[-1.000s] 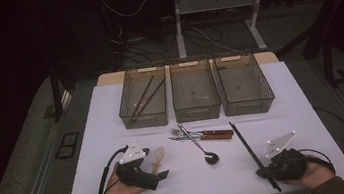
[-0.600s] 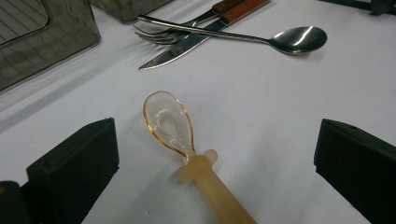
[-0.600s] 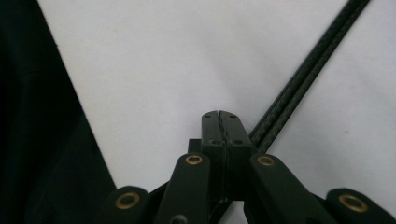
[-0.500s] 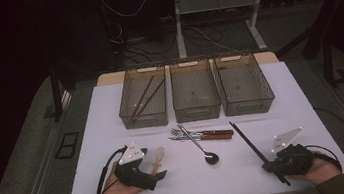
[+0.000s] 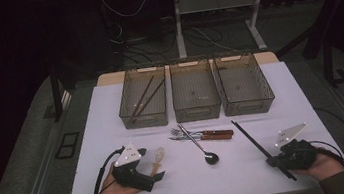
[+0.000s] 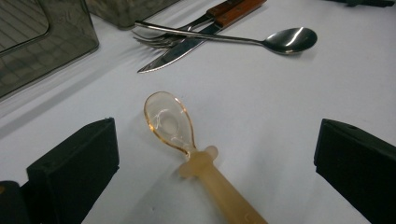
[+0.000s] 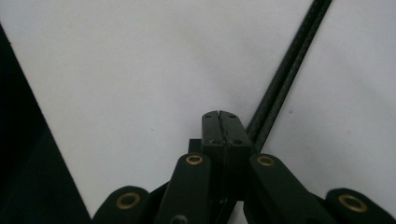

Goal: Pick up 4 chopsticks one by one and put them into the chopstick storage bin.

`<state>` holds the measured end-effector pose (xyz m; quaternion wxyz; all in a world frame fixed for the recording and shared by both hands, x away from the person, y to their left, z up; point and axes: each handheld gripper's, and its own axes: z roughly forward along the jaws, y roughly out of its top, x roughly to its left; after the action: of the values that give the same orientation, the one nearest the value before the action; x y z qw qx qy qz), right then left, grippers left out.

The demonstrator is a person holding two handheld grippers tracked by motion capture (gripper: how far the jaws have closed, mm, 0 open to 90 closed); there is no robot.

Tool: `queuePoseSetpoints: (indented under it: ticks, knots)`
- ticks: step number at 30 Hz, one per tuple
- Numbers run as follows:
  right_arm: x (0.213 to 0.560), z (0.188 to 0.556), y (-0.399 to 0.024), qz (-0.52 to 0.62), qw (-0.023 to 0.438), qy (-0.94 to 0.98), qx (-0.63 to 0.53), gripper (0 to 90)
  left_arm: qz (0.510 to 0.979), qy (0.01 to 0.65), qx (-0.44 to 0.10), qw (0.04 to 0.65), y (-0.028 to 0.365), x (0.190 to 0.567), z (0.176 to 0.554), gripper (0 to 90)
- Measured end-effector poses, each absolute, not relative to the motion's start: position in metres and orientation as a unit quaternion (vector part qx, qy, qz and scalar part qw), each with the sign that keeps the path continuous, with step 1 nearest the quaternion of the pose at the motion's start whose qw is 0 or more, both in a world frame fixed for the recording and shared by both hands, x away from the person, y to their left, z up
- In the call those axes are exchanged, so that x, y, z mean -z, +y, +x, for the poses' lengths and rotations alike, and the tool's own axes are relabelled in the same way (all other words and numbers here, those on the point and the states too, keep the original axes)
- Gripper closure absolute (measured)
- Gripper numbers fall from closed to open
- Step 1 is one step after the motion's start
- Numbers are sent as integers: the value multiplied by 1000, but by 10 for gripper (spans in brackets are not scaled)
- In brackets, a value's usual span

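- Left gripper (image 5: pixel 156 175): resting low at the near left of the white table (image 5: pixel 112 115), held in the person's left hand (image 5: pixel 116 187). In the left gripper view its two black jaws stand wide apart, nothing pressed between them.
- Amber plastic spoon (image 6: pixel 175 123): lies flat on the table between those open jaws, touching neither. Clear bowl points away from the gripper; the opaque handle runs back toward it. In the high view the spoon (image 5: pixel 158 157) sits just beyond the left gripper's tip.
- Right gripper (image 5: pixel 274 160): at the near right of the table, held in the person's right hand (image 5: pixel 320 164). In the right gripper view the jaws are pressed fully together, pad against pad, with nothing caught between them.
- Black chopsticks (image 7: pixel 289 70): a pair lying side by side on the table, passing just beside the closed jaws on their right in the right gripper view; contact with the jaws cannot be confirmed. In the high view they (image 5: pixel 251 139) run diagonally from near the right bin down past the right gripper.
- Centre of table: a metal spoon (image 5: pixel 200 146) lies across a fork (image 5: pixel 177 135) and a wood-handled knife (image 5: pixel 215 135), all well apart from both grippers.
- Far side: three clear bins in a row. Left bin (image 5: pixel 130 117) holds brown chopsticks (image 5: pixel 146 98); middle bin (image 5: pixel 198 111) and right bin (image 5: pixel 263 100) show no clear contents.
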<state>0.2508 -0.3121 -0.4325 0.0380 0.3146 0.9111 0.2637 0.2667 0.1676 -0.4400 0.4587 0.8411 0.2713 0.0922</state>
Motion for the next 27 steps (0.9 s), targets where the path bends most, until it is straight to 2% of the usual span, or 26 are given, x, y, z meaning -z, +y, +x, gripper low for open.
queuePoseSetpoints:
  ticks: [17,21,25,27]
  knots:
    - [426,255,-327,335,46,896,-288,879,839,280,-84,459,165,440,268,0]
    - [420,254,-327,345,51,885,-308,804,840,284,-80,456,165,440,268,0]
    - [413,257,-325,368,66,867,-329,675,840,286,-77,455,164,440,268,0]
    - [410,261,-322,378,78,859,-336,655,842,283,-78,452,163,440,267,0]
